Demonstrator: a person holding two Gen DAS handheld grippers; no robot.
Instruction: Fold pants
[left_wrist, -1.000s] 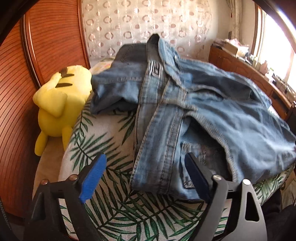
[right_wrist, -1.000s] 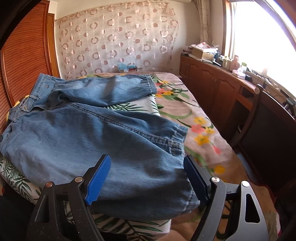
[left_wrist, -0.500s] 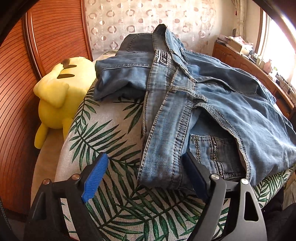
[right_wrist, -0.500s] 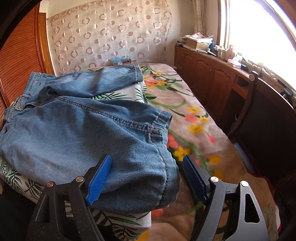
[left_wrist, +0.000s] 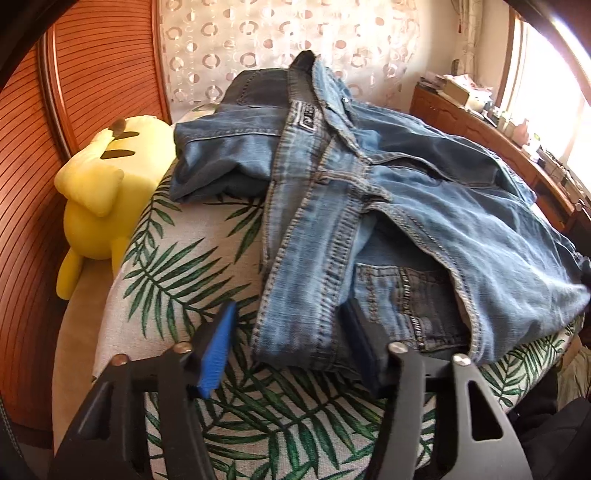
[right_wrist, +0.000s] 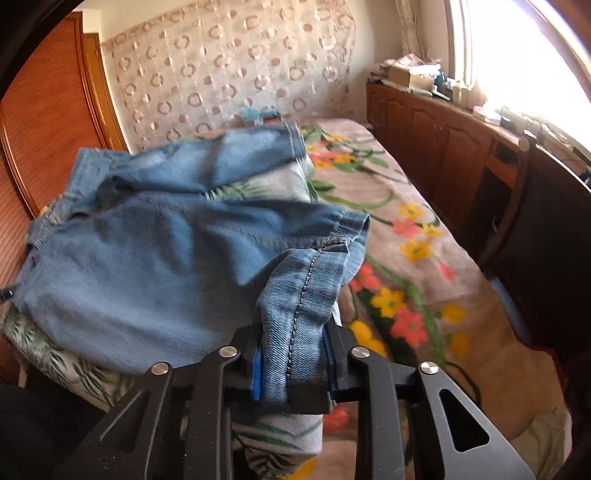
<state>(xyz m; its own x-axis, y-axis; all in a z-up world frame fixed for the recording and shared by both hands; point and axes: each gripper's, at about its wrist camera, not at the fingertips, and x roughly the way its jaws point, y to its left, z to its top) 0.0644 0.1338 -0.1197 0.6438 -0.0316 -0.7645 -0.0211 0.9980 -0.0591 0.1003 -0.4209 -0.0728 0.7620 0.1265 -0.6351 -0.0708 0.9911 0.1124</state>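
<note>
Blue denim pants (left_wrist: 369, 206) lie rumpled on a leaf-print cushion (left_wrist: 192, 258). In the left wrist view their waistband end hangs toward me, and my left gripper (left_wrist: 291, 354) is open, its jaws standing on either side of the near waistband edge without closing on it. In the right wrist view the pants (right_wrist: 155, 258) spread across the cushion, and my right gripper (right_wrist: 295, 365) is shut on the hem of the near pant leg (right_wrist: 303, 295), which bunches up between the blue pads.
A yellow plush toy (left_wrist: 99, 192) sits left of the cushion against a wooden headboard (left_wrist: 33, 184). A floral bedspread (right_wrist: 406, 258) lies to the right, with a wooden cabinet (right_wrist: 443, 147) and a dark chair (right_wrist: 546, 236) beyond it.
My right gripper has closed on the near leg hem and the fabric has bunched up. My left gripper has narrowed and moved in around the waistband edge.
</note>
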